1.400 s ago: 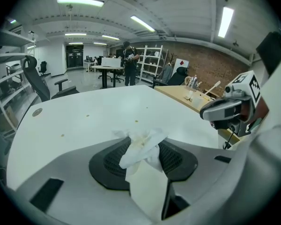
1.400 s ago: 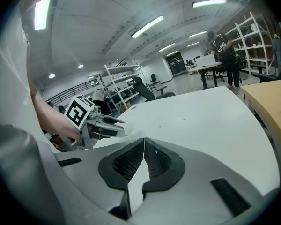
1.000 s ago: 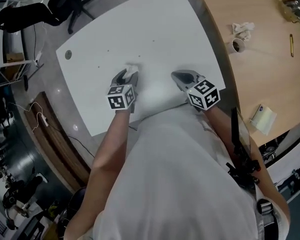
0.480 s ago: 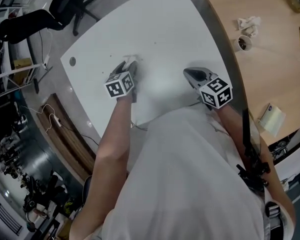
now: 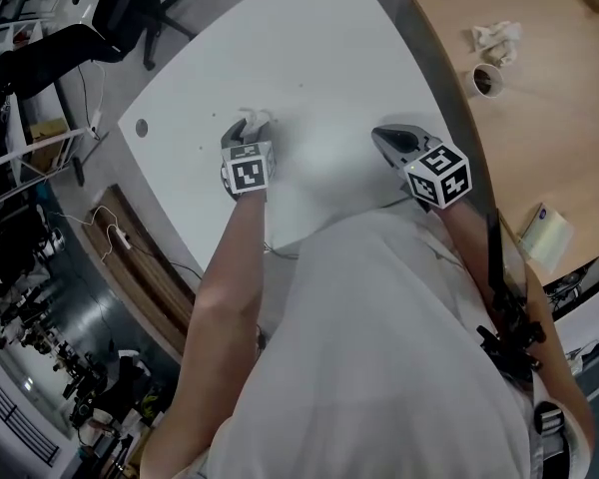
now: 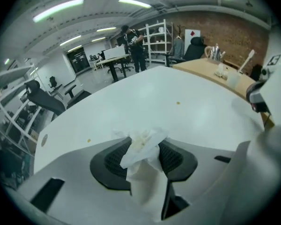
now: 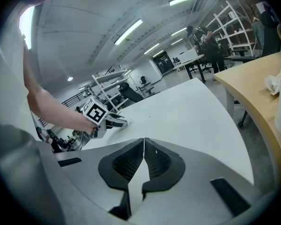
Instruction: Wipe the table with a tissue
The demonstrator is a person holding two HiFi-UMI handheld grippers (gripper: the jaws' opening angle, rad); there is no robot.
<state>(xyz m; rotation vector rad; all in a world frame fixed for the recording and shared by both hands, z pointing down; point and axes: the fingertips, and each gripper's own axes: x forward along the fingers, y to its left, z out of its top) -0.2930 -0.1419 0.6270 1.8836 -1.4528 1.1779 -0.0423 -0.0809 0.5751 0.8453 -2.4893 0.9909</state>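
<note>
A crumpled white tissue (image 6: 141,146) with a small yellowish stain is pinched between the black pads of my left gripper (image 6: 143,156). In the head view that left gripper (image 5: 248,133) points down at the white table (image 5: 309,58), with the tissue (image 5: 257,120) at its tip on the tabletop. My right gripper (image 5: 389,140) hovers over the table's right part, jaws together with nothing between them. The right gripper view shows its pads (image 7: 155,162) meeting and, further left, the left gripper (image 7: 116,122) with the tissue tip against the table.
A wooden table (image 5: 539,78) adjoins on the right, carrying a cup (image 5: 485,81), a crumpled tissue (image 5: 496,39) and a pack of tissues (image 5: 543,235). Small specks (image 6: 178,103) dot the white table. An office chair (image 5: 120,13) stands beyond its far-left edge.
The left gripper has tilted more steeply down and rolled, with the tissue still in it. The right gripper has shifted slightly right.
</note>
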